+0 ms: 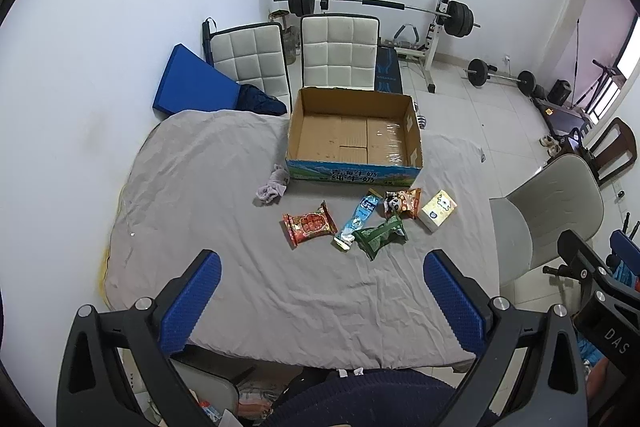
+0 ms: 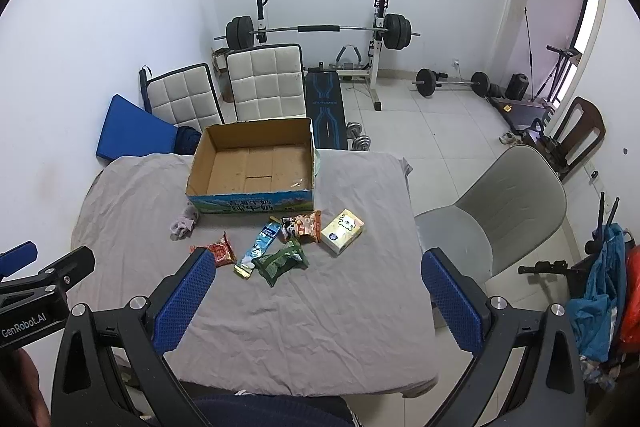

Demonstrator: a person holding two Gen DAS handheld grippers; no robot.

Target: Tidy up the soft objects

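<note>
Both tools, left tool (image 1: 322, 301) and right tool (image 2: 318, 299), gape wide, empty; right tool's finger (image 2: 188, 301) partly hides red packet (image 2: 219, 251).

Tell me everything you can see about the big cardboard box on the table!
The cardboard box is brown inside, open at the top and empty, with tape shining on its floor. Its front side is printed blue and green with white writing. It sits flat on the grey cloth at the far end of the table. A crumpled sock lies at its front left corner, maybe touching it. The snack packets lie apart in front of it.

Box (image 1: 354, 169) at table (image 1: 208, 195) rear; packets (image 1: 309, 228) in front, cloth (sock?) (image 1: 272, 187) at box's left.
</note>
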